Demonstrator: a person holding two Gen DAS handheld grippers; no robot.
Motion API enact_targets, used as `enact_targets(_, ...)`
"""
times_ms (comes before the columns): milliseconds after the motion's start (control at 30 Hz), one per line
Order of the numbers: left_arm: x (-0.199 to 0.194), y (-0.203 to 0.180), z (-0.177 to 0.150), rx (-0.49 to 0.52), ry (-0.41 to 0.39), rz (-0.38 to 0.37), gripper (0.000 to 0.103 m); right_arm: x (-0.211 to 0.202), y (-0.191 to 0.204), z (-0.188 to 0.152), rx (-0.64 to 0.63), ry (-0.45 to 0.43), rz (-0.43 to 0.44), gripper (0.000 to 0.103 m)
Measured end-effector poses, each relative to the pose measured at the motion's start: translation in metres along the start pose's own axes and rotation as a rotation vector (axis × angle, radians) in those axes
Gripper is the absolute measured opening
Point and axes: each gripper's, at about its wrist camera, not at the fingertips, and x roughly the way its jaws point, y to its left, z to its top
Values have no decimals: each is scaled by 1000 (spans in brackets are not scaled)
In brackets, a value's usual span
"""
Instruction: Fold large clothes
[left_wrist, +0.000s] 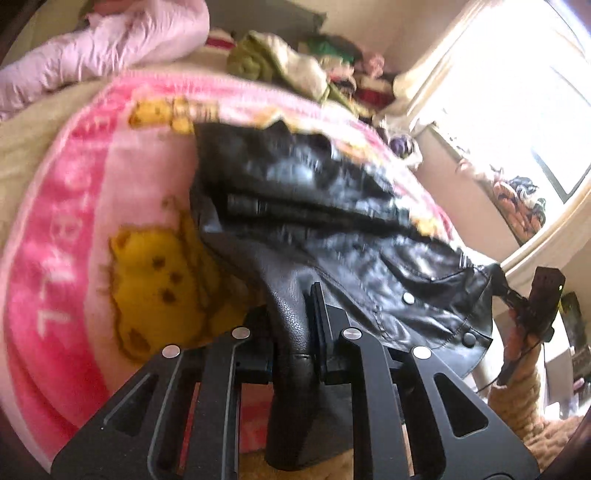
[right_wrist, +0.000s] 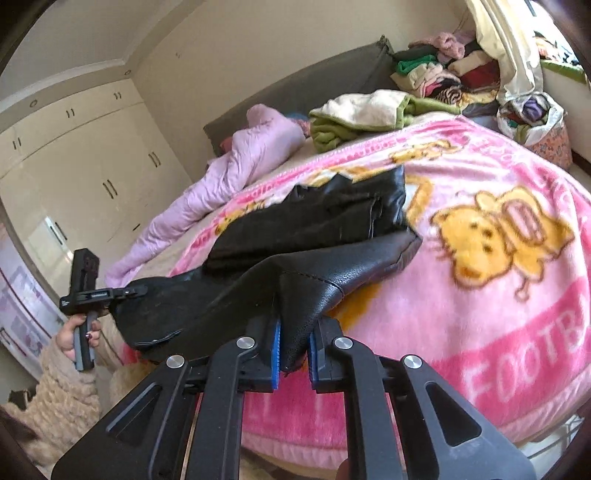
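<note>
Two grippers, left gripper (left_wrist: 295, 325) and right gripper (right_wrist: 295, 350), each clamp one near edge of the black leather jacket (right_wrist: 314, 221); it extends up-frame across the pink blanket (right_wrist: 480, 295).

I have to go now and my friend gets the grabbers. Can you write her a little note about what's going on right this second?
Left gripper: jaws shut on the near edge of the black jacket.
Right gripper: jaws shut on another corner of the same edge.
The jacket's near end hangs lifted between the two; its far part lies bunched on the pink blanket.
Done: both corners are gripped.
Left: carry the lifted edge over the far part, lay it flat, then let go.
</note>
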Motion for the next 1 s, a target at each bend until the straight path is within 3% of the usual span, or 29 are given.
enact_targets(367,-9,5,44,-115,-112,-27,9,6,-4,57,57,-66,23,10)
enact_targets(800,1,18,83,-228,-180,-38,9,29,-12,105,153,-104,34,10)
enact_targets(1000,10,21,104,-250,-202,-2,10,50,-18,131,173,-105,4,10)
